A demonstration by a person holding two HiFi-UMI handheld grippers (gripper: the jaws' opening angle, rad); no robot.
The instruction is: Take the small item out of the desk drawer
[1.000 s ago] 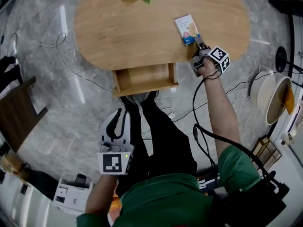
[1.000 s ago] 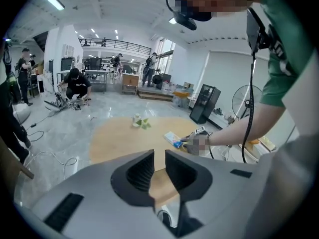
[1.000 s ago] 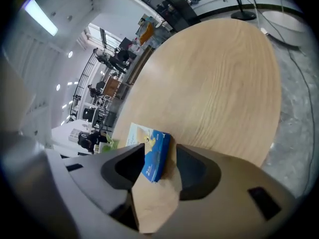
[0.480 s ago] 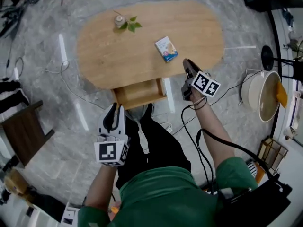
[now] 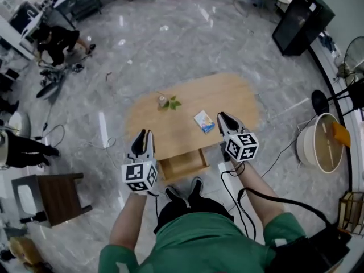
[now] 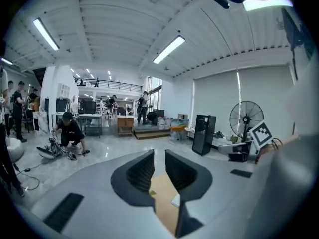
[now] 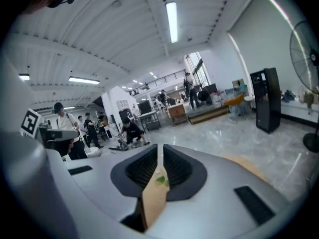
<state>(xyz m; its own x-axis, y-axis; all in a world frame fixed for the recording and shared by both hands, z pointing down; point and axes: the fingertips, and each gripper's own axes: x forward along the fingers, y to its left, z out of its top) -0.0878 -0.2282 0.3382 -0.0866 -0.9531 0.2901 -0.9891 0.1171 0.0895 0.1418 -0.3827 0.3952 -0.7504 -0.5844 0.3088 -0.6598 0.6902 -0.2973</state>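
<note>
Two hand-held grippers hang high above the scene in the head view, and neither one carries anything. The left hand-held gripper (image 5: 143, 134) sits at lower left of centre. Its own view shows the jaws a narrow slit apart with only the far-off wood showing through. The right hand-held gripper (image 5: 222, 118) sits at lower right of centre. Its jaws are closing on empty air, and nothing but a strip of wood and a speck of green leaf appears in the gap.

The small box (image 5: 204, 121) lies flat on the wooden surface (image 5: 227, 95), just left of the right gripper's tips as the frame shows it and well apart from the little plant (image 5: 168, 102) toward the upper left of the wood. The drawer (image 5: 183, 164) stands pulled out under the near edge, at the centre of the frame, and looks bare inside from this height.

By my reading the box is already out, so the step in hand is a clean retreat. To do it well:

- Keep both grippers up and away from the wood, so that nothing nudges the box toward the edge.
- Let the right jaws finish coming together in free air, clear of the box.
- If the drawer is to be shut, come down slowly and press its front squarely, since a push off to one side could skew it
- Leave the box lying flat where it is
</note>
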